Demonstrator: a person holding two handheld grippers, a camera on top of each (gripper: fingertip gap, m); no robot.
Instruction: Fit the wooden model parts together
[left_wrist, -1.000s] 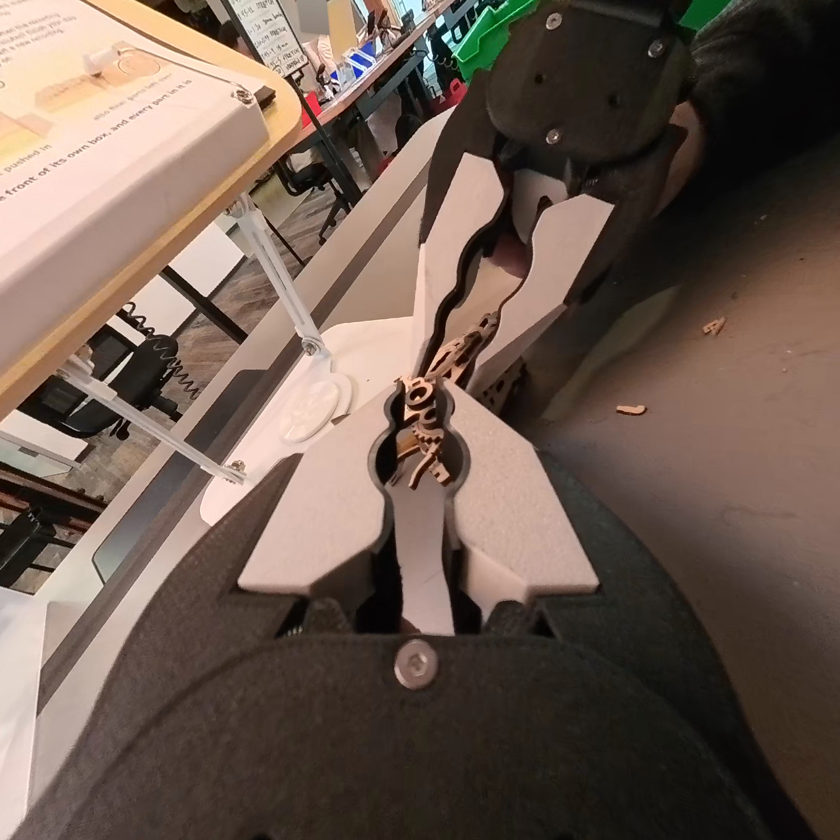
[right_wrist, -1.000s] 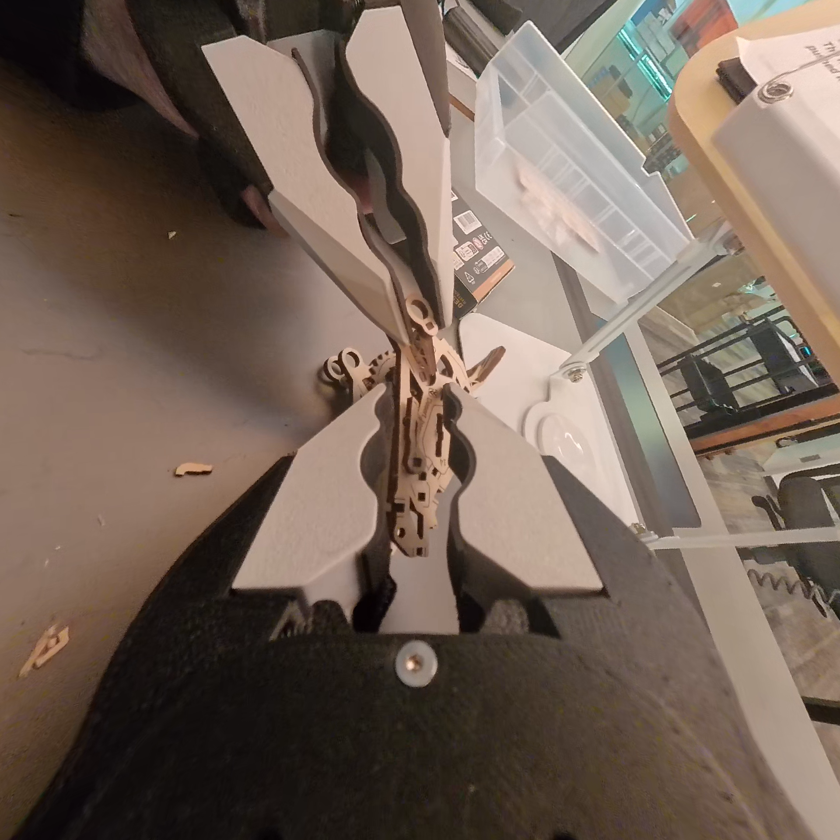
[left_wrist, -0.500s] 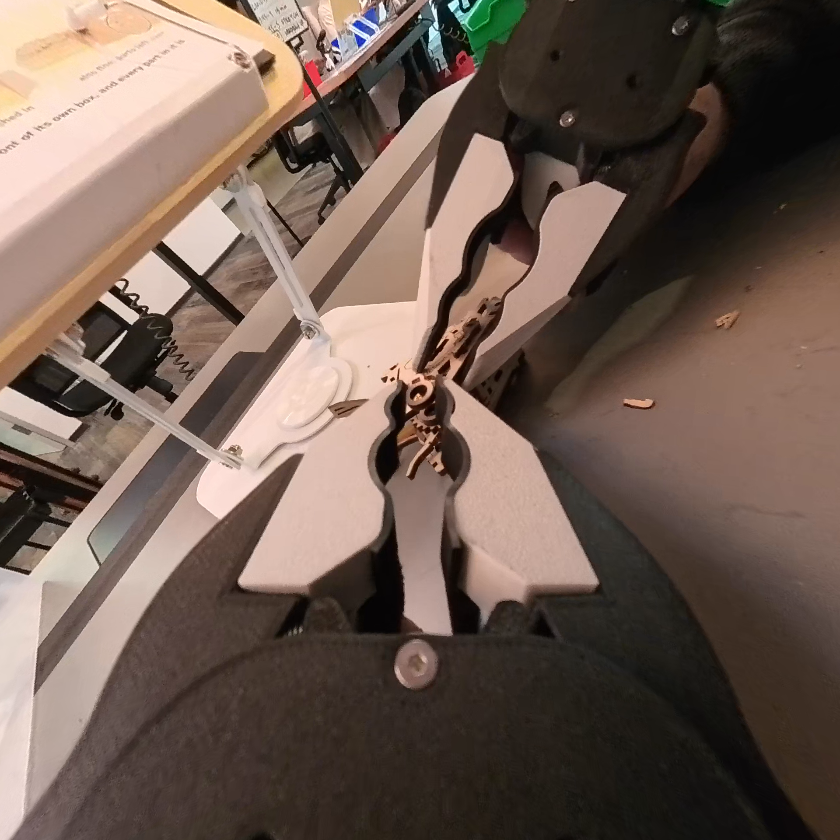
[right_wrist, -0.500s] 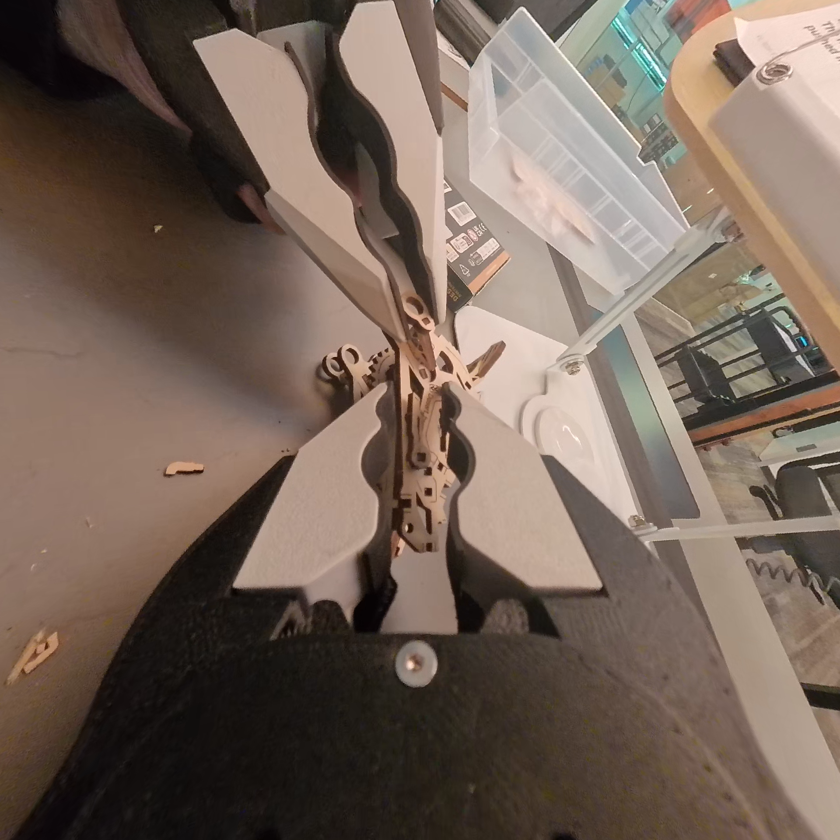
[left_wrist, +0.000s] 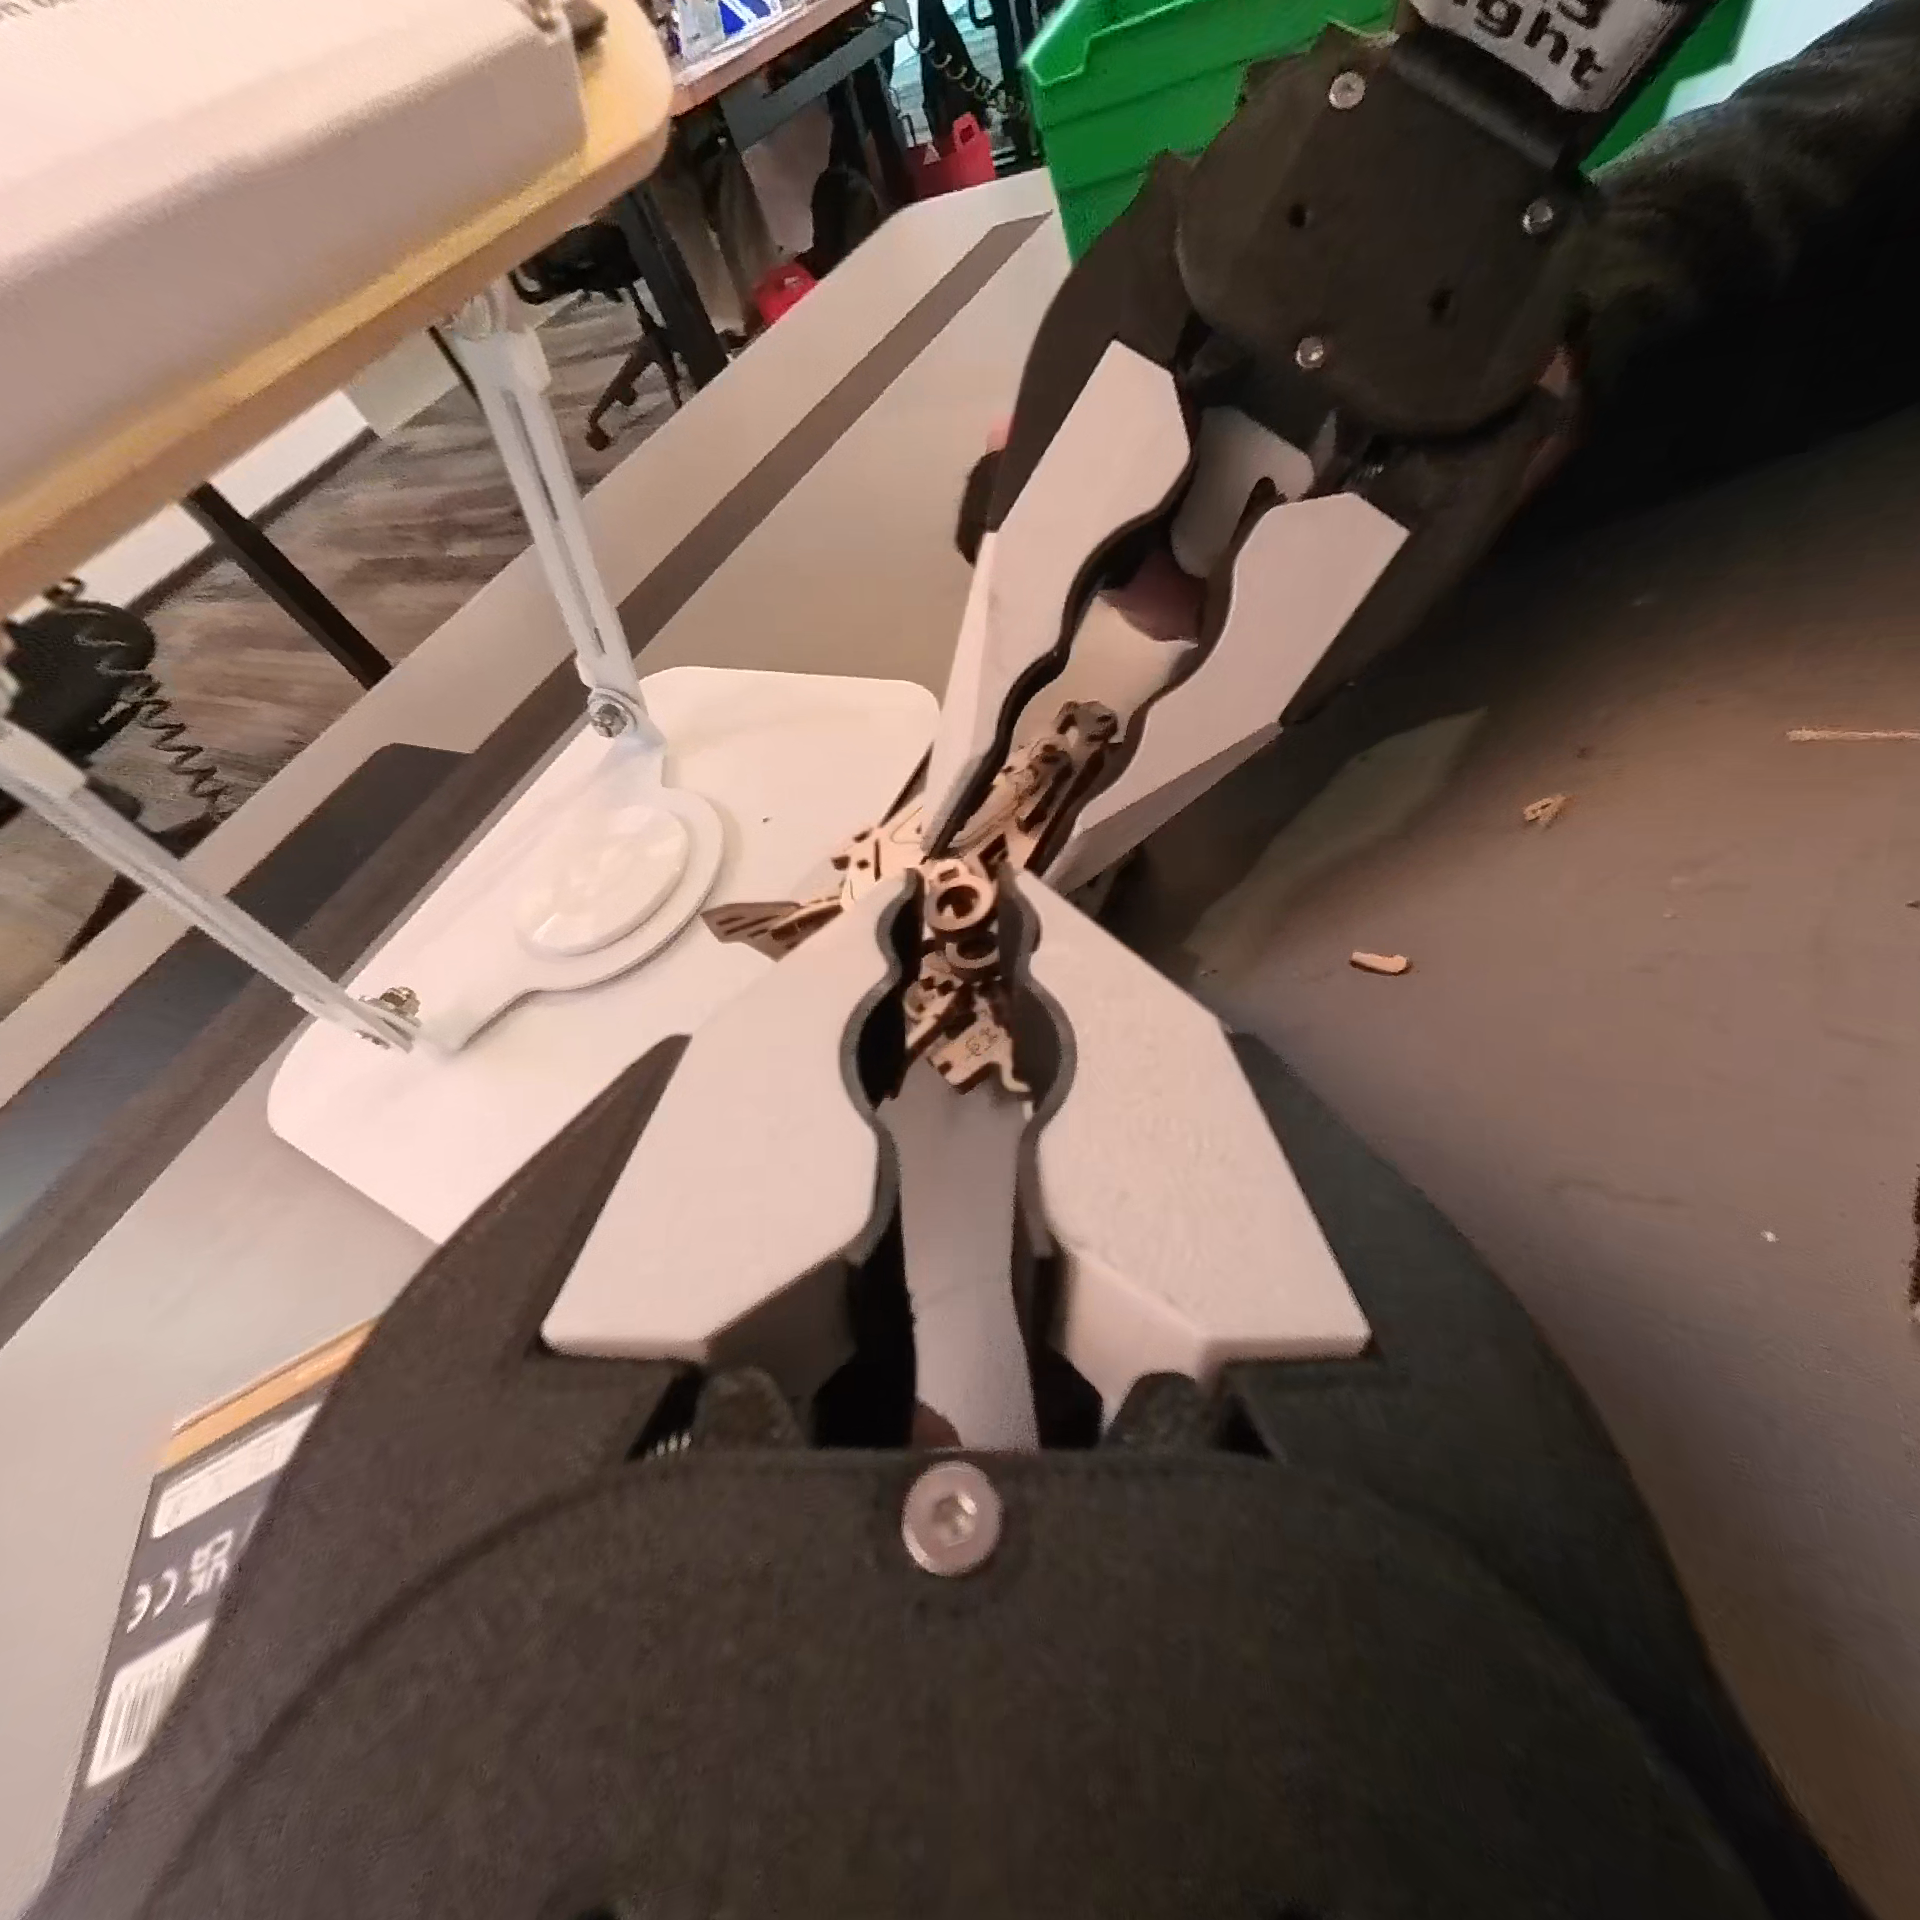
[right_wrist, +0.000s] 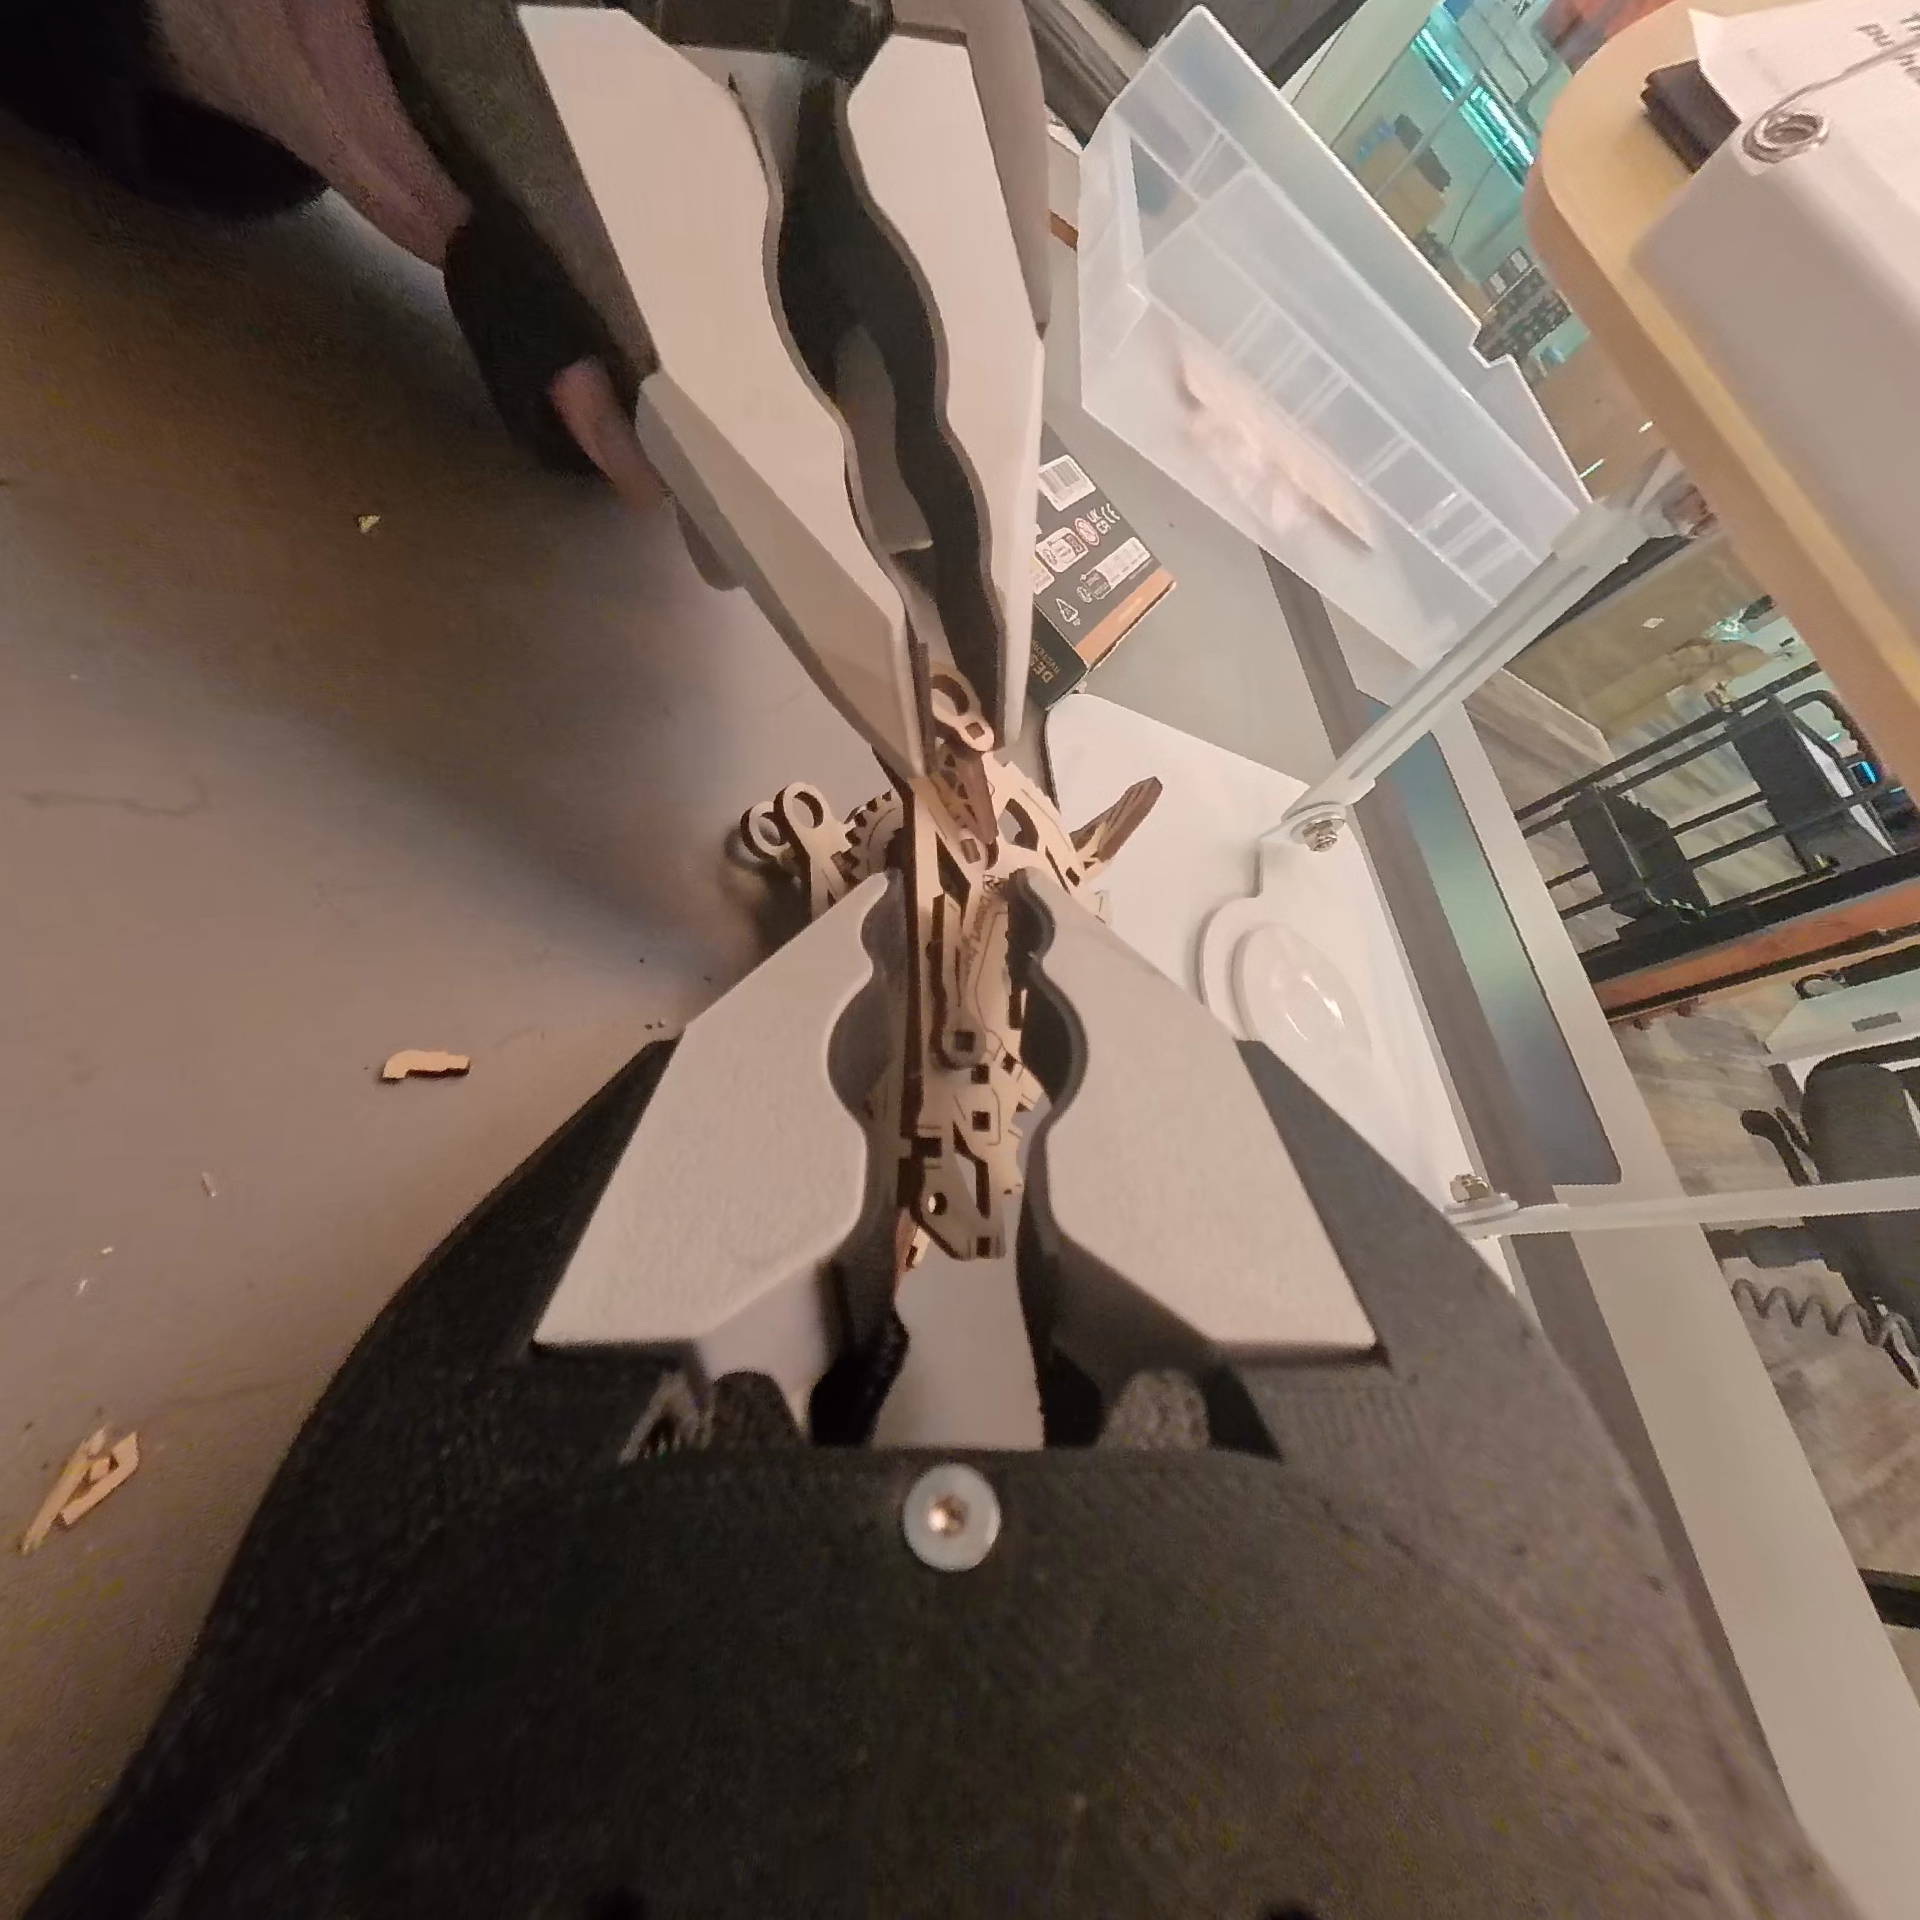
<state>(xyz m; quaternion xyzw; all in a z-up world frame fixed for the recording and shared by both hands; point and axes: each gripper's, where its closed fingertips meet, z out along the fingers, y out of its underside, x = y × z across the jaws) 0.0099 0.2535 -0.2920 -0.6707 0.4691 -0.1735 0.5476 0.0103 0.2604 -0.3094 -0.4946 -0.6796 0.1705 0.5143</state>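
My left gripper (left_wrist: 961, 894) is shut on a small wooden part (left_wrist: 961, 935) with ring-shaped ends. My right gripper (right_wrist: 956, 904) is shut on the flat body of the wooden model (right_wrist: 971, 1070). The model's gear and ringed arm (right_wrist: 810, 831) and a dark wing (right_wrist: 1122, 810) stick out past the fingertips. The two grippers meet tip to tip just above the table, and the small part touches the model's front end. In the right wrist view the left gripper (right_wrist: 951, 727) comes in from above with the ringed part (right_wrist: 961, 717). In the left wrist view the right gripper (left_wrist: 997, 831) holds the model (left_wrist: 1049, 769).
A white stand base (left_wrist: 623, 883) lies just beyond the tips and carries a raised board (left_wrist: 312, 156). A clear compartment box (right_wrist: 1299, 343) and a black and orange carton (right_wrist: 1091, 592) stand behind. Wood scraps (right_wrist: 426, 1063) lie on the grey table. A green crate (left_wrist: 1122, 104) is far back. My two grippers' fingertips are within a few centimetres of each other.
Both grippers kept their hold and stayed tip to tip. The left gripper swung and tilted a little, so the model's wing now shows left of its tips. The right jaws closed slightly.
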